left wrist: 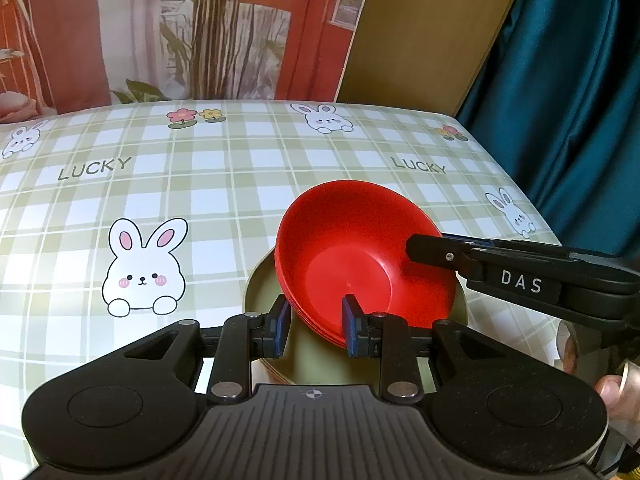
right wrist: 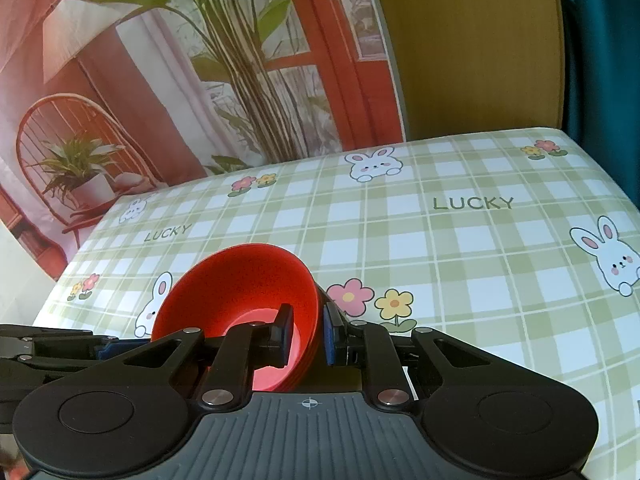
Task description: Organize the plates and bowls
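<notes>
A stack of red bowls (left wrist: 352,256) hangs tilted over an olive green plate (left wrist: 260,292), its opening turned toward the left wrist camera. My left gripper (left wrist: 316,322) is shut on the stack's near rim, with one blue pad outside and the other inside. My right gripper (left wrist: 416,248) comes in from the right and clamps the rim on that side. In the right wrist view the right gripper (right wrist: 308,332) is shut on the wall of the red bowls (right wrist: 240,280), one pad inside and one outside. I cannot tell whether the stack's lower edge touches the plate.
The table wears a green plaid cloth (left wrist: 200,184) printed with rabbits and flowers. Its right edge (left wrist: 536,208) drops off beside a teal curtain (left wrist: 568,100). A printed backdrop (left wrist: 200,28) stands behind the far edge. A person's hand (left wrist: 612,392) shows at the lower right.
</notes>
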The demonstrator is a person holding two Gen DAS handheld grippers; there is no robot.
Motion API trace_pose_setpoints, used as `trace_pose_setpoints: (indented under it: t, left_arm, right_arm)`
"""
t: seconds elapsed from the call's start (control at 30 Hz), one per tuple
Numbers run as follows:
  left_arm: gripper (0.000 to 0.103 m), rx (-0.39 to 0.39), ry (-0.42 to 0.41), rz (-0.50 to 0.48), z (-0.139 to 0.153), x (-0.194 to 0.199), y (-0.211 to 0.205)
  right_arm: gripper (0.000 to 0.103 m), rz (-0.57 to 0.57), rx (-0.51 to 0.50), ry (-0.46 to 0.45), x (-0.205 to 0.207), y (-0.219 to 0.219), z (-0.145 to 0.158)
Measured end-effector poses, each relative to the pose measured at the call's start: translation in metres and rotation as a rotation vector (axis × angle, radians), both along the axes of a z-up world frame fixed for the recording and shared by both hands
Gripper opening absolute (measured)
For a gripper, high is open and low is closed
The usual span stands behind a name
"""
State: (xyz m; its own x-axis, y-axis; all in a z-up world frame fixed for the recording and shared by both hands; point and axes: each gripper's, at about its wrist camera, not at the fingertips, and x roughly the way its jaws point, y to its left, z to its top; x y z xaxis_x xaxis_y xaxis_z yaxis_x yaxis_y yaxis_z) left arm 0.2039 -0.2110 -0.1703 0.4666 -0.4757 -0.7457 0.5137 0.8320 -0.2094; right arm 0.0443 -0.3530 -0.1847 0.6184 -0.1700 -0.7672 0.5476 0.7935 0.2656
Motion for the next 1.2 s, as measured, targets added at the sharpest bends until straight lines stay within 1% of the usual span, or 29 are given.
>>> trace_pose_setpoints:
  t: [0.1, 0.17, 0.23, 0.27, 0.3, 0.37, 0.43, 0.53, 0.57, 0.6, 0.63, 0.67, 0.7, 0.8, 0.83, 0.93, 0.97, 1.0, 1.07, 1.2]
  left_arm:
    - [0.03, 0.023, -0.018, 0.01, 0.001, -0.001, -0.002]
    - [0.03, 0.031, -0.028, 0.016, 0.004, -0.002, -0.002]
    - [0.03, 0.037, -0.037, 0.018, 0.008, -0.003, -0.002]
    - [0.031, 0.038, -0.042, 0.02, 0.01, -0.003, -0.001]
    - [0.035, 0.041, -0.047, 0.027, 0.013, -0.003, 0.0]
    - [0.04, 0.039, -0.051, 0.046, 0.018, -0.002, 0.003]
    - [0.04, 0.03, -0.06, 0.056, 0.025, -0.002, 0.007]
    - [0.04, 0.033, -0.109, 0.071, 0.04, -0.005, 0.014]
    - [0.042, 0.033, -0.131, 0.078, 0.046, -0.006, 0.018]
    - [0.049, 0.034, -0.155, 0.087, 0.053, -0.008, 0.021]
    - [0.054, 0.038, -0.189, 0.097, 0.061, -0.01, 0.025]
    - [0.062, 0.04, -0.22, 0.107, 0.068, -0.013, 0.028]
    - [0.066, 0.043, -0.257, 0.12, 0.076, -0.016, 0.031]
    - [0.07, 0.045, -0.343, 0.159, 0.1, -0.024, 0.043]
    - [0.071, 0.041, -0.364, 0.172, 0.109, -0.026, 0.048]
    - [0.077, 0.011, -0.422, 0.211, 0.134, -0.034, 0.063]
    - [0.08, 0.001, -0.443, 0.224, 0.142, -0.037, 0.068]
    - [0.082, -0.003, -0.466, 0.241, 0.151, -0.04, 0.073]
    - [0.084, -0.003, -0.509, 0.269, 0.168, -0.048, 0.079]
    - [0.089, -0.004, -0.584, 0.317, 0.199, -0.063, 0.091]
  right_arm:
    - [0.016, 0.003, -0.008, -0.003, 0.0, 0.0, 0.003]
    - [0.02, 0.003, -0.024, -0.009, 0.0, 0.001, 0.008]
    - [0.02, 0.0, -0.032, -0.018, 0.0, 0.0, 0.013]
    - [0.02, -0.002, -0.037, -0.024, 0.0, -0.001, 0.016]
    - [0.021, -0.004, -0.045, -0.03, 0.0, -0.001, 0.02]
    - [0.022, -0.003, -0.06, -0.043, -0.001, -0.001, 0.029]
    - [0.023, -0.001, -0.079, -0.064, -0.002, -0.001, 0.039]
    - [0.03, -0.002, -0.112, -0.09, -0.002, -0.001, 0.056]
    - [0.035, 0.002, -0.12, -0.102, -0.002, -0.001, 0.064]
    - [0.043, 0.008, -0.127, -0.117, -0.002, -0.001, 0.072]
    - [0.047, 0.011, -0.135, -0.129, -0.001, 0.0, 0.078]
    - [0.054, 0.014, -0.152, -0.144, -0.001, 0.001, 0.087]
    - [0.06, 0.018, -0.169, -0.156, -0.001, 0.003, 0.095]
    - [0.073, 0.028, -0.219, -0.193, -0.001, 0.008, 0.123]
    - [0.075, 0.031, -0.228, -0.204, 0.0, 0.009, 0.13]
    - [0.088, 0.035, -0.26, -0.246, -0.001, 0.016, 0.156]
    - [0.095, 0.036, -0.272, -0.261, -0.002, 0.019, 0.164]
    - [0.098, 0.039, -0.284, -0.275, -0.002, 0.022, 0.173]
    - [0.103, 0.041, -0.306, -0.29, -0.002, 0.028, 0.188]
    - [0.103, 0.046, -0.337, -0.31, -0.002, 0.041, 0.215]
